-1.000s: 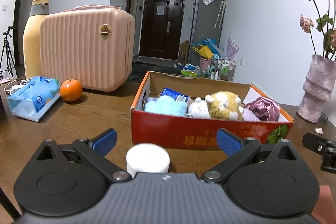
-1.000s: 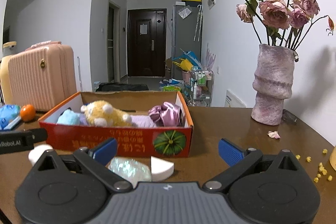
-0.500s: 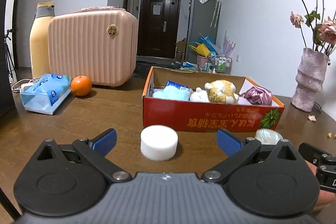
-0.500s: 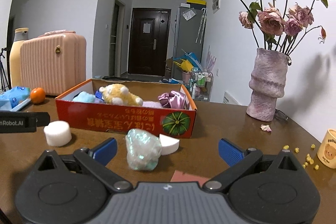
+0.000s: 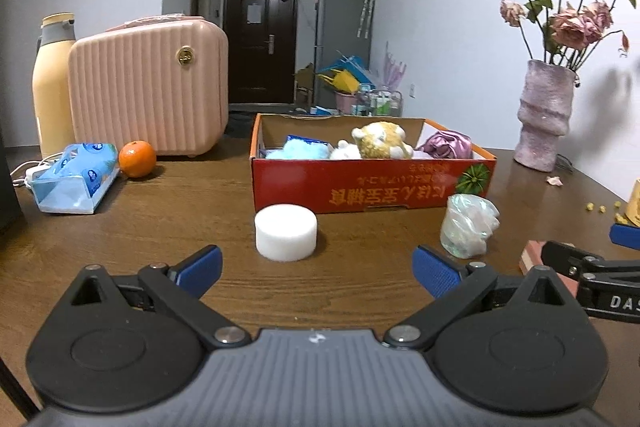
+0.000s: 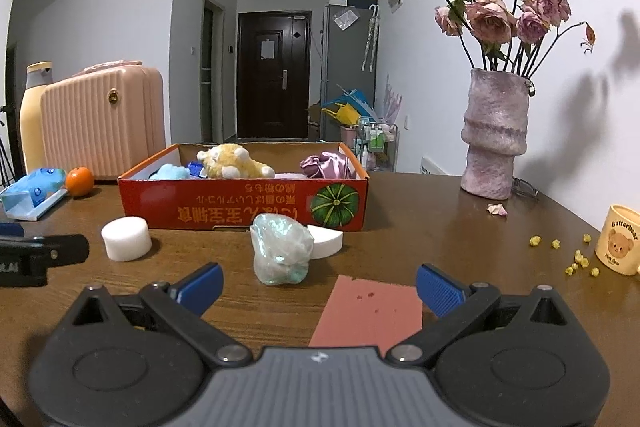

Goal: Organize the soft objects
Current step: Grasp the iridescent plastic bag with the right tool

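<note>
Holding both my grippers, left [image 5: 316, 269] and right [image 6: 318, 287], with jaws apart, empty. White foam cylinder [image 5: 285, 233] and crumpled bag [image 6: 281, 254] sit before the red box [image 6: 244, 209]

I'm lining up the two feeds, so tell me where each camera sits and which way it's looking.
Left wrist: on the left gripper, low over the table, facing the white foam cylinder and red box; its open blue fingers show.
Right wrist: on the right gripper, facing the iridescent pouch and pink sheet; open fingers show.
Shared: box, cylinder, pouch, vase.
</note>
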### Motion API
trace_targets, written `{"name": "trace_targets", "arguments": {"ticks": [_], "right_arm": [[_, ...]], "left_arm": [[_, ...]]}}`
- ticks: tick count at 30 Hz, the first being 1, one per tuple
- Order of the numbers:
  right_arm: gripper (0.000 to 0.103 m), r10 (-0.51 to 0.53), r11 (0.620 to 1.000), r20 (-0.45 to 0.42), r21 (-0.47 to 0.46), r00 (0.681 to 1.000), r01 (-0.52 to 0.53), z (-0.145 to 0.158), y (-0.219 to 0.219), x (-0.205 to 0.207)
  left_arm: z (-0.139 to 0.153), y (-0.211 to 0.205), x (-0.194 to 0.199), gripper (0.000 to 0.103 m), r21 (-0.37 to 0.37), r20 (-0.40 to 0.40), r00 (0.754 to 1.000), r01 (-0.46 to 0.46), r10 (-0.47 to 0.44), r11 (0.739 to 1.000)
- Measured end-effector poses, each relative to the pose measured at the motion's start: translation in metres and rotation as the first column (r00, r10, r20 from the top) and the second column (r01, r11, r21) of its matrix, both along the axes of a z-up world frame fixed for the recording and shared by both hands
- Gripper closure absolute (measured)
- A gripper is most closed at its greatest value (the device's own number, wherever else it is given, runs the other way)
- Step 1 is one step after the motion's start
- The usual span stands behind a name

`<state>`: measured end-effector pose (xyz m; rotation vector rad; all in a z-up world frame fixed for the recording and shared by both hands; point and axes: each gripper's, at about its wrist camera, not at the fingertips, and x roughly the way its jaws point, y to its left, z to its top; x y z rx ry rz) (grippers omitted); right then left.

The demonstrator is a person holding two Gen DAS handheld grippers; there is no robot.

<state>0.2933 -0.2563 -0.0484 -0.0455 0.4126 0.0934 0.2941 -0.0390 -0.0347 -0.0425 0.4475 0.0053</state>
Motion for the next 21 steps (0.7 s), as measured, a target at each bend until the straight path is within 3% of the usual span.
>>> {"name": "trace_targets", "arguments": {"ticks": [7,21], "right_arm": [[0.000,-0.002,1.000,-0.012,-0.022,1.000,0.002,-0.008,0.009,0.000],[0.000,-0.001,1.000,-0.031,-0.024,1.000,0.000,-0.015,0.042,0.024]], "left_arm": [[0.001,0.006,0.001,0.000,-0.034,-0.023,0.999,0.025,-0.026,0.999],[-0.002,0.040,0.008,0.000,-0.015,-0.040,0.999,-0.008,0.007,1.000]]}}
